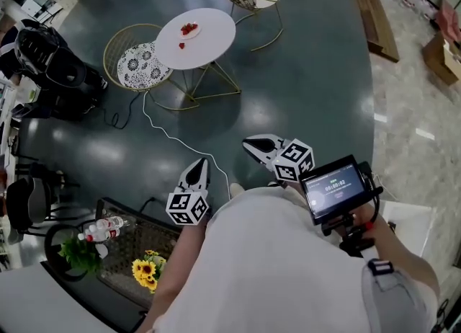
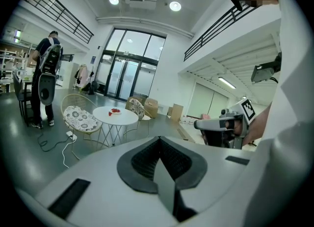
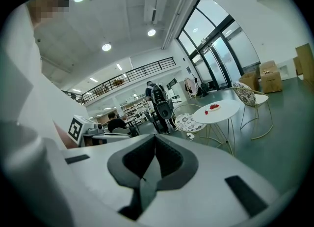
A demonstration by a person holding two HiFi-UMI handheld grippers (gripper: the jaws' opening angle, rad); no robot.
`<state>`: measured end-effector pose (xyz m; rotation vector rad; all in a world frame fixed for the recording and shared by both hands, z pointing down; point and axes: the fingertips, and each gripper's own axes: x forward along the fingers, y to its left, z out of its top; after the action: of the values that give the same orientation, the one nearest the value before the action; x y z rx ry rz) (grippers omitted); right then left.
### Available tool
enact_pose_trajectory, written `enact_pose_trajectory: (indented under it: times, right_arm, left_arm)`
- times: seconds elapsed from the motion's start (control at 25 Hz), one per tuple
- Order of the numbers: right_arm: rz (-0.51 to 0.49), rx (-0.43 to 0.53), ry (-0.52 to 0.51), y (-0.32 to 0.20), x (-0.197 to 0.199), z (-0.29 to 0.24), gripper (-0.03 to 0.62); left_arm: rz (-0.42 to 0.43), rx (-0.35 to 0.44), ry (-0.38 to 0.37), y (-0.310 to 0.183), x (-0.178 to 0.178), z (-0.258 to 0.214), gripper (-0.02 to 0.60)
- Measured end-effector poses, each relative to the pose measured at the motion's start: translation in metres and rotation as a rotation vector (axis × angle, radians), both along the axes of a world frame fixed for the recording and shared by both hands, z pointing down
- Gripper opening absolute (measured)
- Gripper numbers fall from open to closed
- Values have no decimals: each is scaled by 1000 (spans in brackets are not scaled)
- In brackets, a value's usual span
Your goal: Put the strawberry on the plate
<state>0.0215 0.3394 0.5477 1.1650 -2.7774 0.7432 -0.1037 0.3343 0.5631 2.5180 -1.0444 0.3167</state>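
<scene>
The left hand-held gripper (image 1: 199,166), at lower centre of the head view, has its jaws pressed together on nothing; the right hand-held gripper (image 1: 249,145), just to its right, is likewise closed and empty; the strawberry (image 1: 181,45) lies on the round white worktop (image 1: 212,40) in the upper middle, just below-left of the plate (image 1: 190,30), which carries more red fruit; all of these are well apart from both grippers.

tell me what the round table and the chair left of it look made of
Round table: smooth white top with an even, low-gloss look, perhaps painted wood or laminate; thin gold legs read as metal rod. Chair: same gold wire frame, likely metal; its cushion has a black-and-white print, probably fabric.
</scene>
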Motion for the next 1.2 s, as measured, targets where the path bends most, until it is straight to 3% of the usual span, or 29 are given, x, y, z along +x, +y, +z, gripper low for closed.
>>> enact_pose_trajectory:
  times: [0.48, 1.2]
  right_arm:
    - [34, -49, -18, 9, 3, 8, 8]
    - [-2, -47, 10, -48, -27, 13, 8]
  left_arm:
    - [9, -50, -7, 7, 2, 11, 6]
    - [-29, -42, 26, -43, -24, 19, 6]
